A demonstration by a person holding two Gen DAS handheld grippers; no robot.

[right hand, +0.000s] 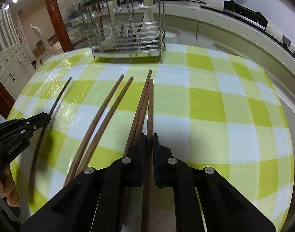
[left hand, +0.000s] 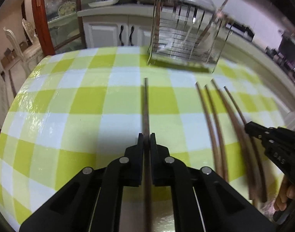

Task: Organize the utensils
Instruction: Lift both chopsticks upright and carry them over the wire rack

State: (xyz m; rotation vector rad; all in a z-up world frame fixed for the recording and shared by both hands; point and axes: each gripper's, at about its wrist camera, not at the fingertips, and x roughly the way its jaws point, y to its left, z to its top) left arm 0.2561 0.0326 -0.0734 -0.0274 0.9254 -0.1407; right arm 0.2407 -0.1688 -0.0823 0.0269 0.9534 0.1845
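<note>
Each gripper is clamped lengthwise on one slim brown wooden chopstick: left gripper (left hand: 146, 135), right gripper (right hand: 149, 135). Both point up-frame at the wire metal utensil rack (right hand: 128, 36) (presumably their destination) on the checked tabletop (right hand: 215, 100).

Green-checked table (right hand: 215, 104) (glossy cloth) with wire utensil rack (right hand: 128, 38) and loose wooden chopsticks (right hand: 101, 123).

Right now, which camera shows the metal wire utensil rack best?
The right wrist view: the metal wire utensil rack appears whole and fairly sharp, its bars distinct. The left wrist view shows the rack motion-blurred and tilted.
</note>
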